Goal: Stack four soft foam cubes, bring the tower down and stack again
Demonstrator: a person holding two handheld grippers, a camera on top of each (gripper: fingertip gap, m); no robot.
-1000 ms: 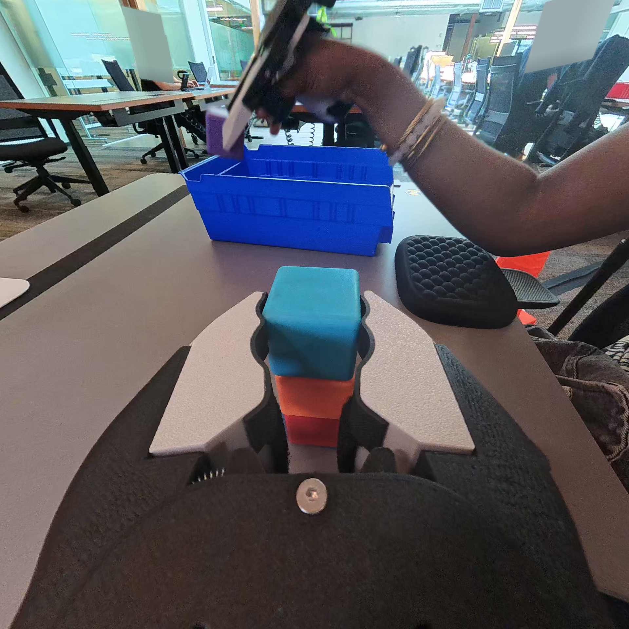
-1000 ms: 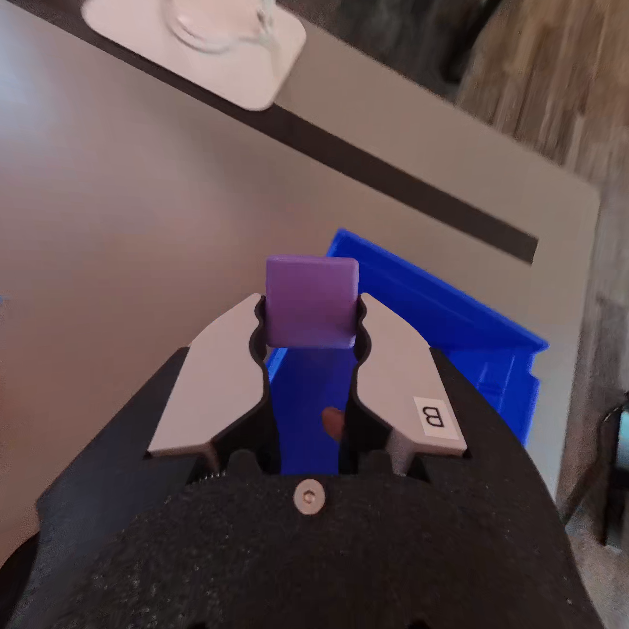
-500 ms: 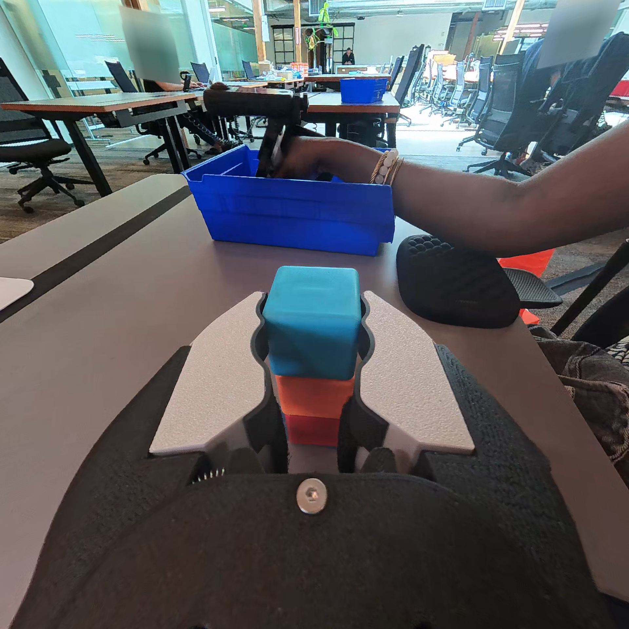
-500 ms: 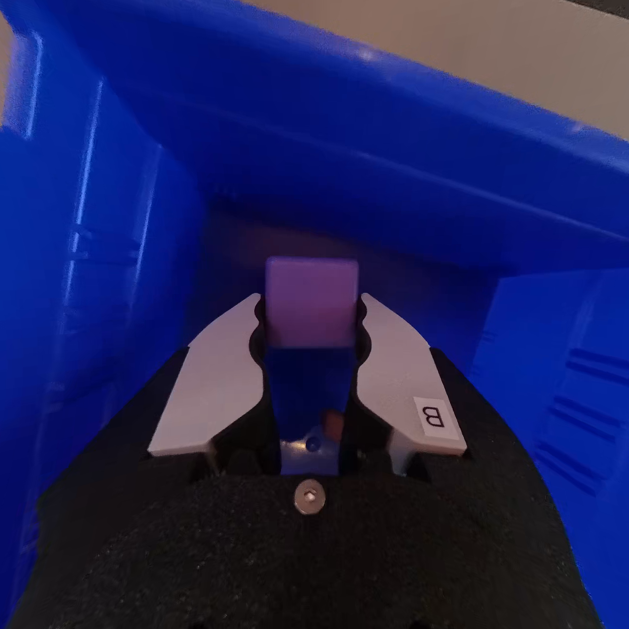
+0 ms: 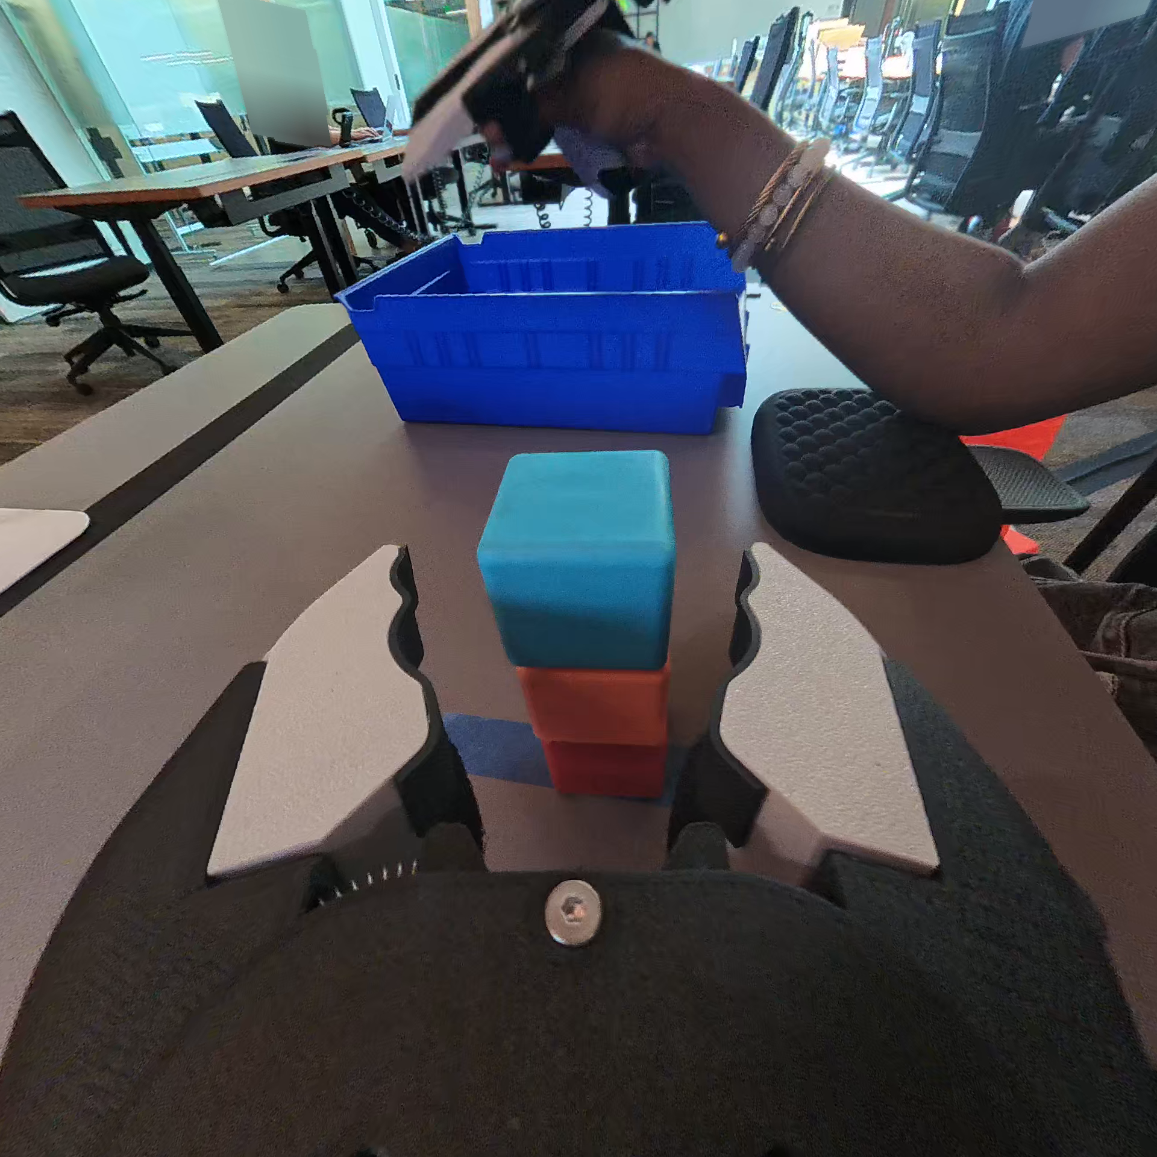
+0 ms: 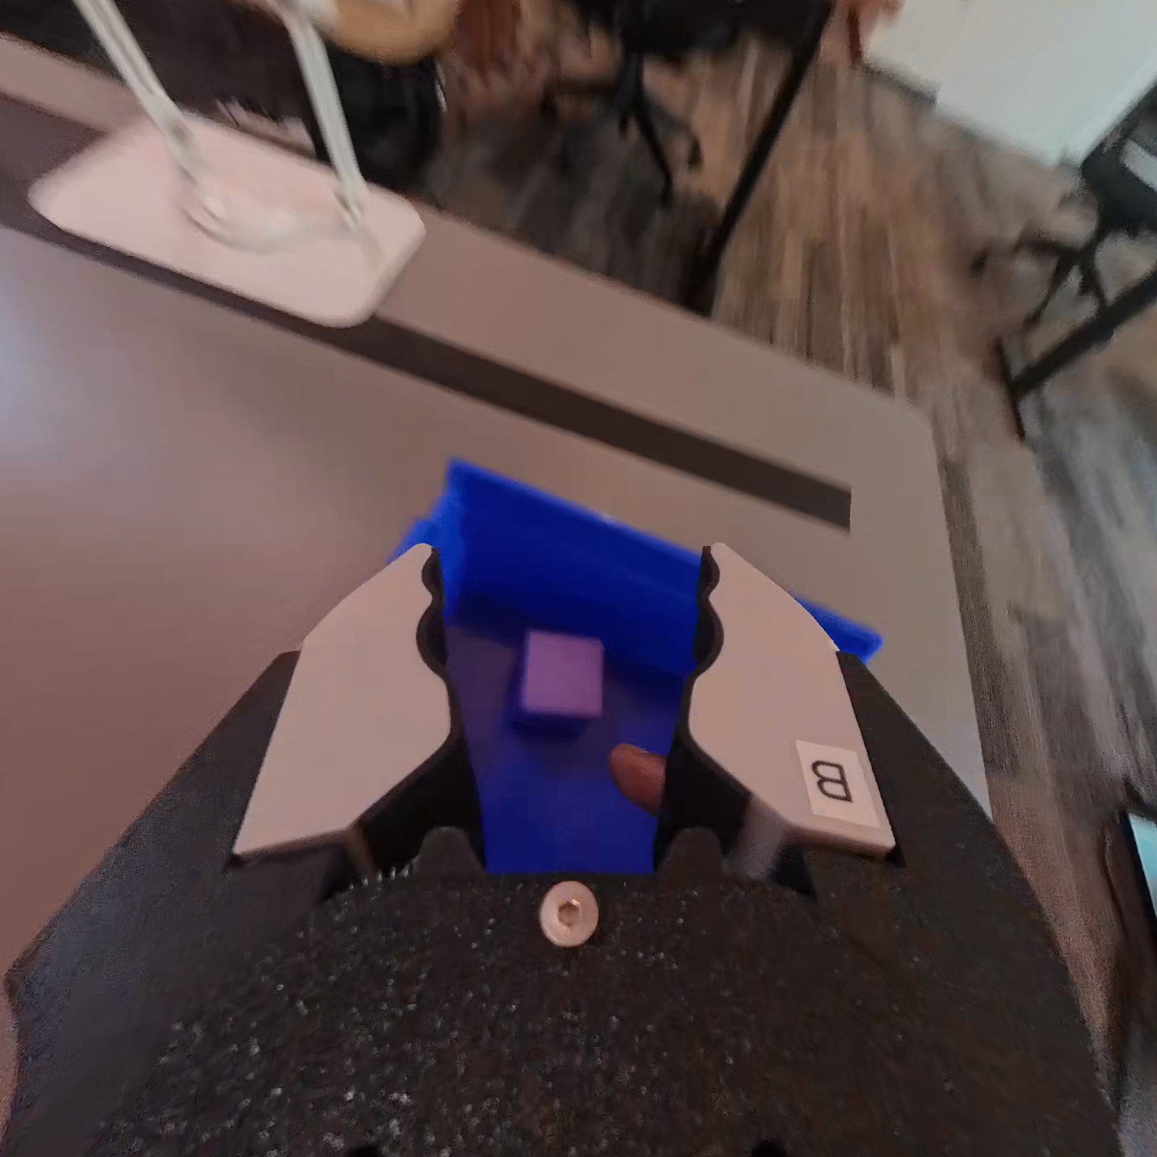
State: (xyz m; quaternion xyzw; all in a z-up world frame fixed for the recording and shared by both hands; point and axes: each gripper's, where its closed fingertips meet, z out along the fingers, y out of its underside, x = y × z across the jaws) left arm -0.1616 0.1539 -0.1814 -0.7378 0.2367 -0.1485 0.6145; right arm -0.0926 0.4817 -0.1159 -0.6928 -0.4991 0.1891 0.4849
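Both grippers have just let go: the right gripper (image 6: 566,601), jaws wide, leaves the purple foam cube (image 6: 559,683) inside the blue plastic bin (image 5: 551,350); the left gripper (image 5: 573,620) spreads around the teal foam cube (image 5: 579,563) nearer than the bin, so dismantling seems underway.

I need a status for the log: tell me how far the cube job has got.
The purple cube already lies in the blue bin, so the teardown is under way. Nothing is in hand: both hand-held grippers are open. The teal cube, orange cube and red cube are still stacked; then comes restacking.
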